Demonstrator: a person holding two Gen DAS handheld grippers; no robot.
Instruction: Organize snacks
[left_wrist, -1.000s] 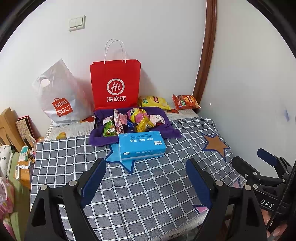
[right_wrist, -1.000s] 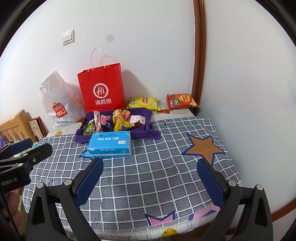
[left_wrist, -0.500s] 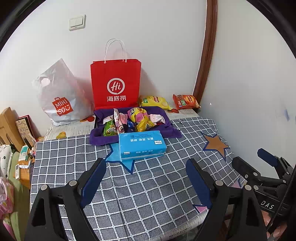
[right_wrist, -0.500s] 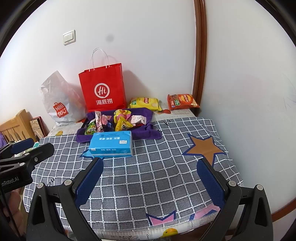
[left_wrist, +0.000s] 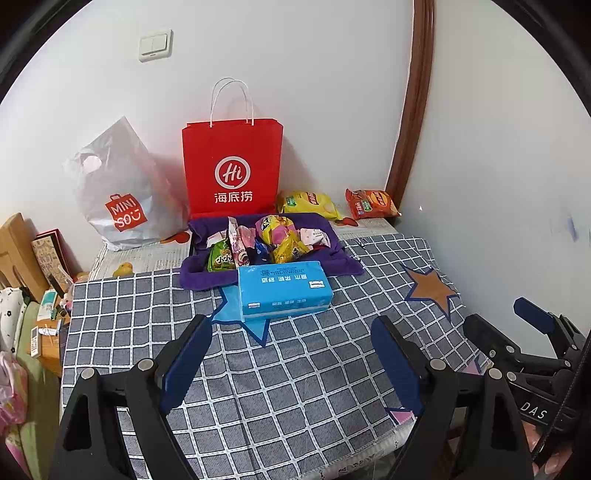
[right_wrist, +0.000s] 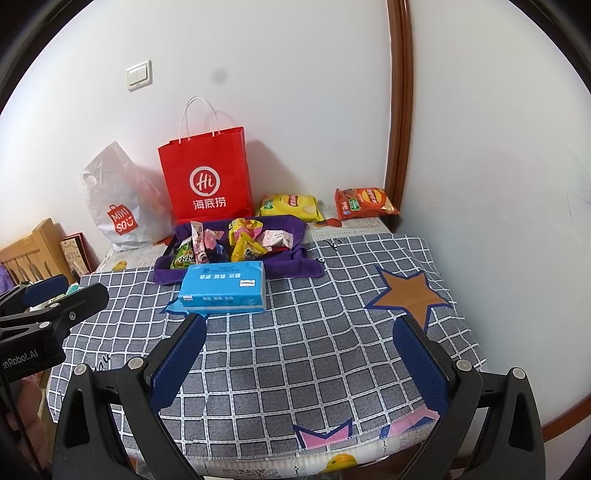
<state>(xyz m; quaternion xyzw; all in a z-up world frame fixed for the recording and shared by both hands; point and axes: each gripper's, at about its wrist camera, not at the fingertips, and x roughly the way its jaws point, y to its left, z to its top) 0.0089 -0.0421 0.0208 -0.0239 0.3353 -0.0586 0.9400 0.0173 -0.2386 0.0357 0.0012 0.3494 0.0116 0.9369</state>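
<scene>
**Two open hand-held grippers hover before a pile of snacks**

The left hand-held gripper (left_wrist: 291, 354) and right hand-held gripper (right_wrist: 299, 350) both stand released, grasping nothing, above a checked cloth surface (right_wrist: 314, 354). Straight ahead of both lies a blue tissue pack (left_wrist: 282, 286), blocking the way to the snacks (left_wrist: 266, 242) heaped on a purple cloth (left_wrist: 201, 275) just behind it. Beyond stands a red paper bag (left_wrist: 232, 166), with a grey plastic bag (left_wrist: 122, 195) to its left. To its right lie a yellow chip bag (right_wrist: 288, 205) and an orange chip bag (right_wrist: 365, 203), near the wall.
</scene>
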